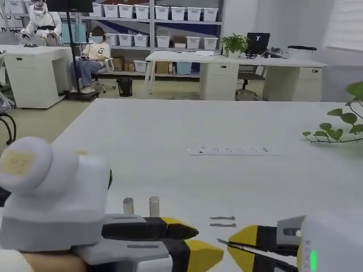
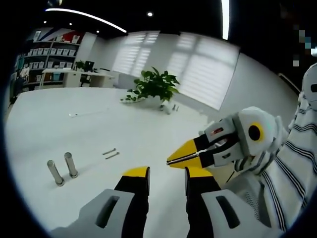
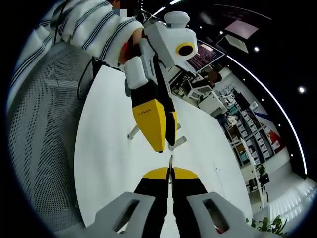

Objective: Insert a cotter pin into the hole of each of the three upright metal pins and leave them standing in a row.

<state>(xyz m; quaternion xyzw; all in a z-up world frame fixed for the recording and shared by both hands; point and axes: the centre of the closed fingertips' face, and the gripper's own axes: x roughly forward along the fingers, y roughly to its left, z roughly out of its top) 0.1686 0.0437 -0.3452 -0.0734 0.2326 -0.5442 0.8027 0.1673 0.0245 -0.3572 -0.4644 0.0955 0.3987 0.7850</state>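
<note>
Two upright metal pins stand side by side on the white table. They appear again at the lower left in the left gripper view. Two loose cotter pins lie flat to their right. My right gripper is shut on a thin cotter pin that sticks out past its tips. My left gripper is open with nothing between its jaws. The two grippers face each other tip to tip, a short gap apart, near the table's front edge.
A white power strip lies mid-table. A potted plant stands at the table's right side. Beyond the table are desks, shelves of bins and a seated person.
</note>
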